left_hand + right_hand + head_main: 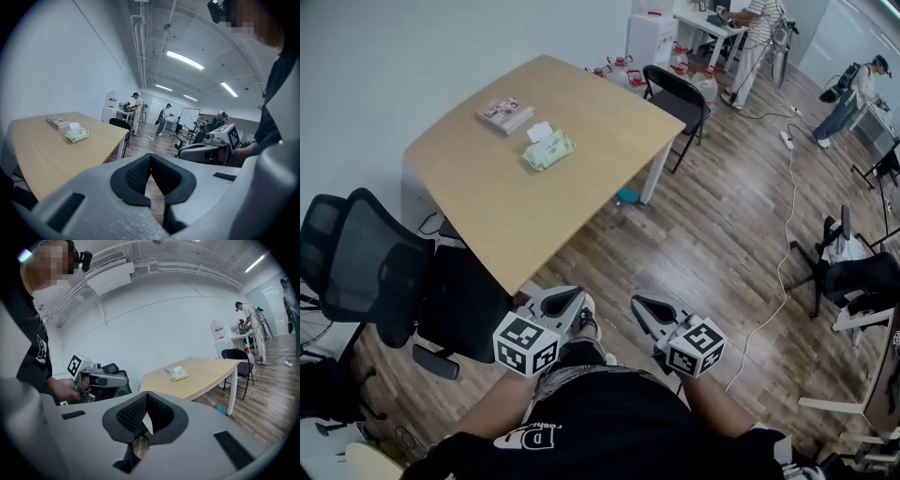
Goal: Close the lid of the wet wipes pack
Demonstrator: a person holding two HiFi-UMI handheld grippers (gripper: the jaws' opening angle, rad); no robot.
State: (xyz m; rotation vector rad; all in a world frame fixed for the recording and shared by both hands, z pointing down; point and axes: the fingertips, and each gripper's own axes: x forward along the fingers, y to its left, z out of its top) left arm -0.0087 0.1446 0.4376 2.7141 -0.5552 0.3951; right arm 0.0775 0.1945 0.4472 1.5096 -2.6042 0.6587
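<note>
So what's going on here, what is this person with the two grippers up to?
A person stands back from the wooden table, holding the left gripper and the right gripper out in front, both shut and empty. The wet wipes pack lies on the table beside a small stack of booklets, and its white lid looks flipped up. Neither gripper is near the pack, so the lid is not yet closed.

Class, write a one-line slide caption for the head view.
Left gripper and right gripper, both shut, held short of the table bearing the open wet wipes pack.
</note>
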